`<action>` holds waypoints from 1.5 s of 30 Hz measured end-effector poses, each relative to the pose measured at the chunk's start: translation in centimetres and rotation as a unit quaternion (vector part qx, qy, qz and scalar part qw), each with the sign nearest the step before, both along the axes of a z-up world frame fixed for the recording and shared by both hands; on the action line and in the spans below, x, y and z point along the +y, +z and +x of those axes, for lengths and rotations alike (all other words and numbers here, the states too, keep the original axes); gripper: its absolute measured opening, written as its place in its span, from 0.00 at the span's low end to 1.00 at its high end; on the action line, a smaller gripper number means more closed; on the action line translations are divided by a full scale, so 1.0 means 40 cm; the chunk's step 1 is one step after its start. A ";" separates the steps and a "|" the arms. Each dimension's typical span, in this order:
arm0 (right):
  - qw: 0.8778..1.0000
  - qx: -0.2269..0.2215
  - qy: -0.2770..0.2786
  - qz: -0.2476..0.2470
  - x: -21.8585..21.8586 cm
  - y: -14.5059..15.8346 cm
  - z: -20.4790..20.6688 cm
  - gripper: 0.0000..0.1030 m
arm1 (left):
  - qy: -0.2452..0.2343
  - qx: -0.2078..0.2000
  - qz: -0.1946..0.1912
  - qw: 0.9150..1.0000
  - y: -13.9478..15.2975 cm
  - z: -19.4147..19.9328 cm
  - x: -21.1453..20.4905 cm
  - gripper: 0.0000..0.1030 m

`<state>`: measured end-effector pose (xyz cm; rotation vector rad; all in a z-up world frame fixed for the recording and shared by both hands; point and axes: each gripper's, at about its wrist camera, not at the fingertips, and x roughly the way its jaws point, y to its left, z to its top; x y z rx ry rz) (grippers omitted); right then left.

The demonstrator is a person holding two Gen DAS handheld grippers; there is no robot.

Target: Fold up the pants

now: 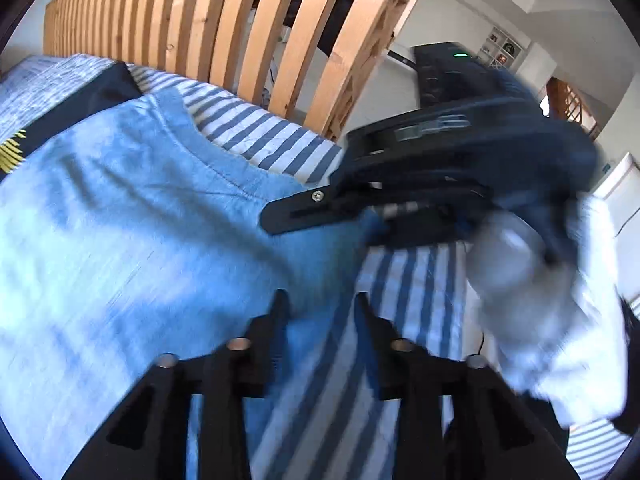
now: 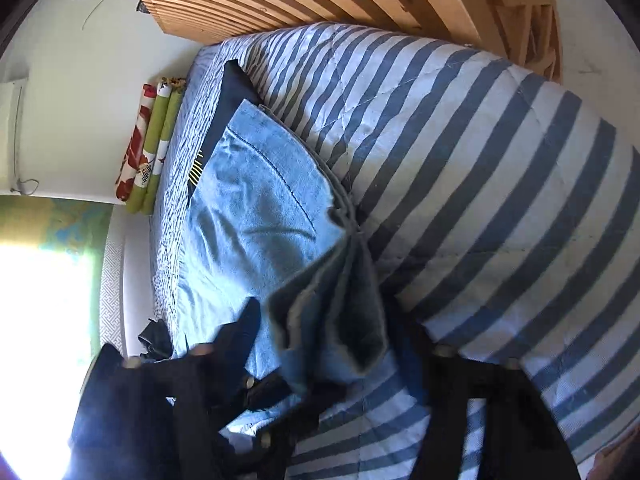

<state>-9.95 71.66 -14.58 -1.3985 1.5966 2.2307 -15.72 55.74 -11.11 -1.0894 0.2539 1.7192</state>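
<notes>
Dark garment (image 1: 92,96) seen at far left on striped bedspread (image 1: 280,148). Light blue pants (image 1: 140,220) spread flat on bed. Left gripper (image 1: 320,304) held open, empty, over pants edge. Right gripper (image 1: 280,212) clamped on bunched corner. Fold judged mid-way; next, corner to be carried across, laid flat.

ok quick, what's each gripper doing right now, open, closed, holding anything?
Left gripper: open, holding nothing, over the edge of the light blue pants.
Right gripper: light blue pants bunched between its fingers; whether it is clamped cannot be told.
</notes>
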 end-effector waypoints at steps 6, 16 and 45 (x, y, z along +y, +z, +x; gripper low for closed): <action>0.998 0.029 0.009 0.055 -0.011 0.082 0.011 0.08 | 0.064 0.089 -0.006 0.994 0.108 0.094 -0.274 0.71; 0.989 0.020 0.012 0.149 -0.093 0.210 -0.037 0.08 | 0.284 -0.093 -0.016 0.954 -0.038 -0.082 -0.712 0.76; 0.826 0.193 0.427 0.313 -1.896 0.378 -0.483 0.11 | 0.692 0.017 0.097 0.715 0.124 0.187 -2.158 0.74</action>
